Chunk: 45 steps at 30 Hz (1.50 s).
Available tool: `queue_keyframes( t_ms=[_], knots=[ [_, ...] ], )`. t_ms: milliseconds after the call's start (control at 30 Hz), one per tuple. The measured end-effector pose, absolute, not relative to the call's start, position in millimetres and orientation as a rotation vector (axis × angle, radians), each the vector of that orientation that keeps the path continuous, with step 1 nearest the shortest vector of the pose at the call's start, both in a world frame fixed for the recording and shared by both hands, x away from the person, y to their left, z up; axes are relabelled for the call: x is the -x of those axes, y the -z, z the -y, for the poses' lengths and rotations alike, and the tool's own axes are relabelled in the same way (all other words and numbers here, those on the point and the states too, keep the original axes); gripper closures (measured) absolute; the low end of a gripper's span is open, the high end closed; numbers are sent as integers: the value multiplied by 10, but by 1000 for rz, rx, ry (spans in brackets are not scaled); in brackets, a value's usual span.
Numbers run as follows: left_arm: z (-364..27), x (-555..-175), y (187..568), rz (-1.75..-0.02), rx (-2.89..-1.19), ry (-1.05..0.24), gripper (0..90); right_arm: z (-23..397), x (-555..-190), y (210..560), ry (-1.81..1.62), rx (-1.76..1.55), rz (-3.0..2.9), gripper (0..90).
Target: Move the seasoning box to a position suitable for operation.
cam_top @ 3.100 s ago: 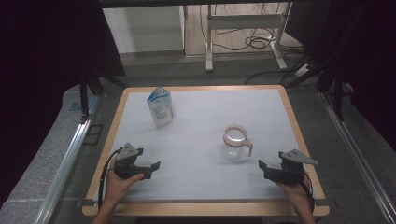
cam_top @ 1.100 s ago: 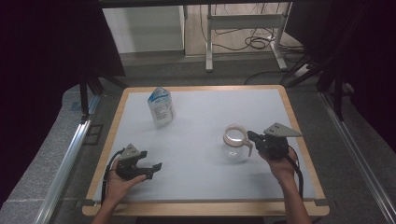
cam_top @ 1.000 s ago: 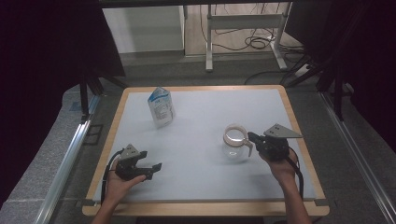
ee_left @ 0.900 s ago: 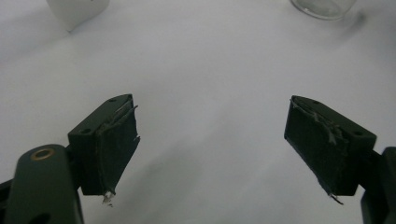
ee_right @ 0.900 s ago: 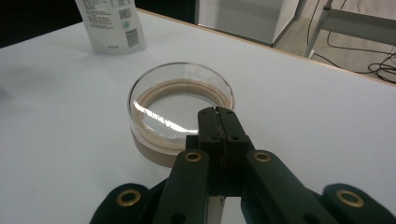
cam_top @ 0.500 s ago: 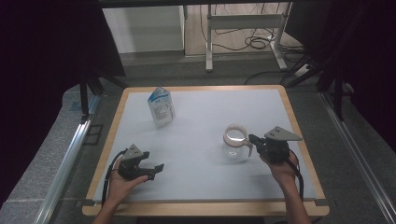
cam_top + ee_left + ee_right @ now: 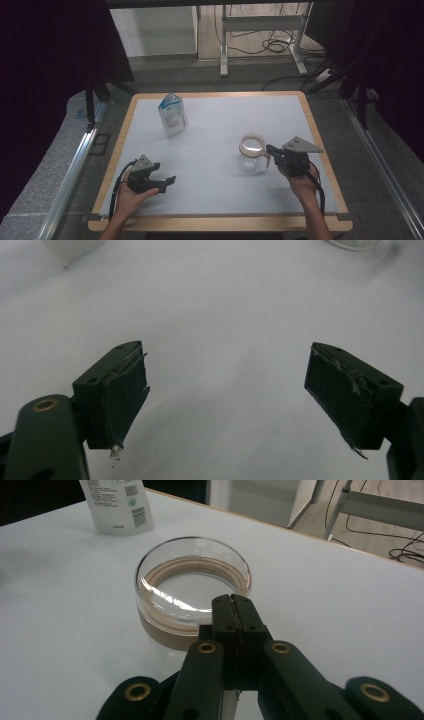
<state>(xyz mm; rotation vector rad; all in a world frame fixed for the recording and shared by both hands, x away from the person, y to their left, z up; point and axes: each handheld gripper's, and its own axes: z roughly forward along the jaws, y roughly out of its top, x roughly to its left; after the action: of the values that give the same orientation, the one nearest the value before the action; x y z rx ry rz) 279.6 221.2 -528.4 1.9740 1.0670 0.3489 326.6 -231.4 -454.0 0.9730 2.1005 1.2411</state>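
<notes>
A clear glass jug point(image 7: 252, 151) with a brownish band under its rim stands right of the table's middle. My right gripper point(image 7: 270, 148) is at the jug's right side. In the right gripper view my right gripper point(image 7: 233, 601) is shut, jaws flush together, tips over the near rim of the jug point(image 7: 192, 587). Nothing shows between the jaws, and the jug's handle is hidden under them. A white and blue milk carton point(image 7: 173, 114) stands upright at the back left, and the carton point(image 7: 117, 505) rises beyond the jug. My left gripper point(image 7: 166, 182) rests near the front left, open point(image 7: 226, 354) over bare table.
The white tabletop has a wooden rim point(image 7: 320, 150) all round. A grey floor and metal rails point(image 7: 75, 165) flank it. A desk frame and cables point(image 7: 270, 40) lie beyond the far edge.
Since the oldest frame my right gripper has moved from the front right corner up to the jug's right side. Over the last second both hands have stayed put.
</notes>
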Motion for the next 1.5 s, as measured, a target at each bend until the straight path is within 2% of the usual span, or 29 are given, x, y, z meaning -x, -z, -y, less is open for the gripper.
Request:
queue_keyframes(
  t_ms=[1067,1133,1200,1333,1400,1500],
  knots=[
    [-2192,-2815,5311,-1075,-1972,-352,190,2334,-3230,4580,-1252,-972,-2082,900],
    [-2185,-2821,5302,-1077,-1948,-362,230,2340,-3228,4587,-1253,-976,-2082,900],
    [-2158,-2847,5283,-1066,-1909,-353,312,2344,-3232,4595,-1251,-978,-2082,900],
    [-2016,-2993,5192,-1038,-1864,-321,533,2350,-3243,4609,-1244,-984,-2084,900],
    [-1855,-3082,5090,-980,-1859,-301,641,2349,-3243,4615,-1241,-984,-2082,900],
    [-1528,-3209,4890,-887,-1857,-307,745,2353,-3243,4615,-1243,-986,-2084,900]
  ],
)
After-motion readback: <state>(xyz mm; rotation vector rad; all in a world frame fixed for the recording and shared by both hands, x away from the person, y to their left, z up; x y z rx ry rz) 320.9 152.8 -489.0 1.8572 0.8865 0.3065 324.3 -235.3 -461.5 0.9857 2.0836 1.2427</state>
